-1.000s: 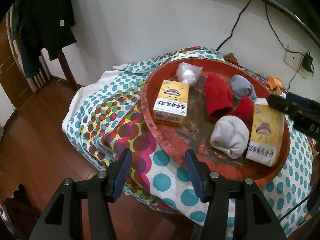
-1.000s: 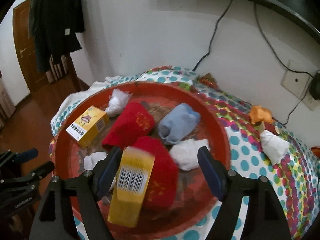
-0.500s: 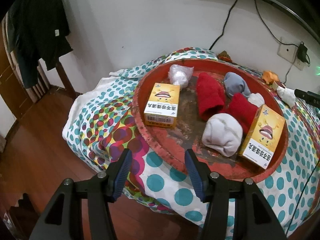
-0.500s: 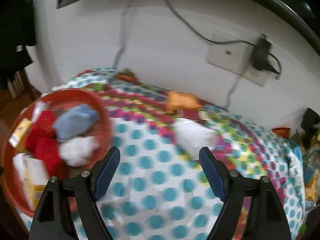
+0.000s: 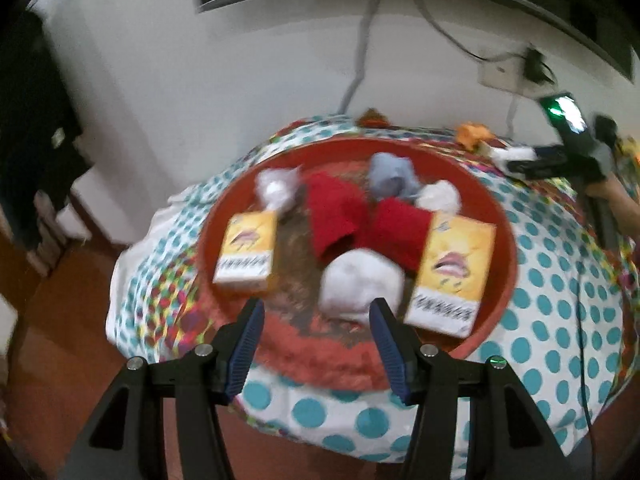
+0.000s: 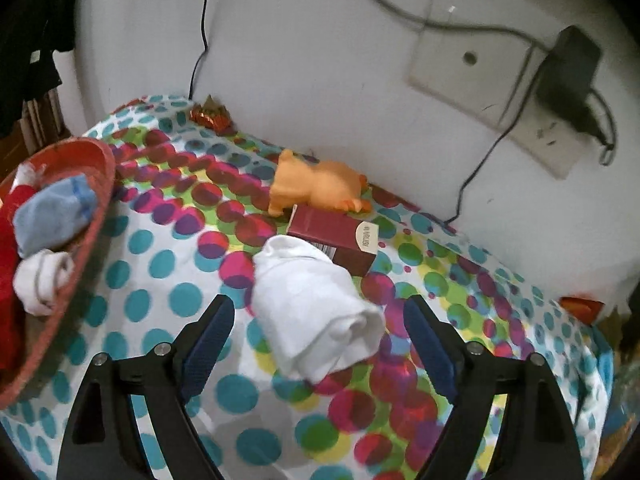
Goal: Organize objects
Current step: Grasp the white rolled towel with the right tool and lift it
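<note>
We have swung our right gripper [image 6: 318, 340] off the red tray [image 6: 90, 216] onto the white rolled cloth [image 6: 312, 308], at 3 o'clock of it; jaws opening around it, untouched. Our left gripper [image 5: 316, 344] hovers unclenched, holding nothing.

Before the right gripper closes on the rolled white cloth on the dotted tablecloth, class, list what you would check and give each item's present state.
1. Rolled white cloth lies between the right gripper pads: ok.
2. Jaws wider than the roll: ok, opening, pads not touching it.
3. Dark red rectangular box clear of the grip: cannot tell; the far end of the roll overlaps it.
4. Orange toy animal out of the way: ok, beyond the box by the wall.
5. Round red tray has room: cannot tell; boxes and rolled cloths fill most of it.
6. Left gripper empty: ok, open over the tray's near rim.
</note>
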Tool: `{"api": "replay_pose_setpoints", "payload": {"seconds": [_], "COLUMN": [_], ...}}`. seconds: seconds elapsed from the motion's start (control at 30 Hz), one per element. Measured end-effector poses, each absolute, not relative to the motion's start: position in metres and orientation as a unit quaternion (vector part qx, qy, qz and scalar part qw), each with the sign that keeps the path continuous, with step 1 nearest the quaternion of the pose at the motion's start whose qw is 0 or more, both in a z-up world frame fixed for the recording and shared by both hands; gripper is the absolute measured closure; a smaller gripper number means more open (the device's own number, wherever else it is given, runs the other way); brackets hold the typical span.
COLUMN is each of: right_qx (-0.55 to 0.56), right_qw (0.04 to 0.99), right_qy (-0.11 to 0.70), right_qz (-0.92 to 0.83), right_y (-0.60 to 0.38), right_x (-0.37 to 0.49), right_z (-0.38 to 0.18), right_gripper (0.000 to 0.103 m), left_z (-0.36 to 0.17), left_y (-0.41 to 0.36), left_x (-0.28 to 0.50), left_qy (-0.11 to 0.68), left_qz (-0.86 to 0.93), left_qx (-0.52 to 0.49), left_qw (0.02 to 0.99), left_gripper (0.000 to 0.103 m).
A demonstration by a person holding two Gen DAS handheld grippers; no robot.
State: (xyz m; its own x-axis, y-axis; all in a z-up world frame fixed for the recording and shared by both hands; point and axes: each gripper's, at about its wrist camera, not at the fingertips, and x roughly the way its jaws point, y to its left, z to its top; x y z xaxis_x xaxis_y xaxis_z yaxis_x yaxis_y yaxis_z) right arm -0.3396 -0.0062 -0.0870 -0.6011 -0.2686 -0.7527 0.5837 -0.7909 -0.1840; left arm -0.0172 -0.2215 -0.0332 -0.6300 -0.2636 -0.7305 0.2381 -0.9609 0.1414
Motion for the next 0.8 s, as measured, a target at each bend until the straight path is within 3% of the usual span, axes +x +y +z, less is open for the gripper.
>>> {"api": "replay_pose_setpoints", "payload": {"seconds": [0.1,0.17,0.2,0.23,0.67,0.8], "right_qx": [0.374,0.381,0.392,0.394,0.422,0.424], "right_qw": [0.256,0.267,0.285,0.294,0.278,0.295], "right_qy": [0.2,0.183,0.168,0.155,0.104,0.073], "right_qz": [-0.869,-0.866,-0.859,-0.857,-0.857,-0.853], "right_y": [-0.004,0.0,0.001,0.003,0.107,0.124], "right_x": [-0.348,-0.352,-0.353,-0.352,-0.295,-0.285], "right_z": [-0.096,-0.101,-0.102,-0.101,-0.096,-0.098], "right_gripper": [0.02,0.036,0.053,0.063,0.067,0.067], "left_z": [-0.021,-0.014,-0.013,-0.011,-0.028,-0.048], "left_y": [-0.198,-0.183,-0.177,-0.168,-0.067,-0.042], "left_x": [-0.043,-0.063,-0.071,-0.082,-0.238,-0.289], "left_qy": [-0.06,-0.075,-0.08,-0.085,-0.069,-0.114], "left_qz": [-0.903,-0.904,-0.904,-0.905,-0.889,-0.869], "left_qx": [0.409,0.41,0.411,0.409,0.433,0.452], "left_qw": [0.115,0.094,0.089,0.078,-0.132,-0.167], "left_gripper": [0.047,0.047,0.047,0.047,0.047,0.047]}}
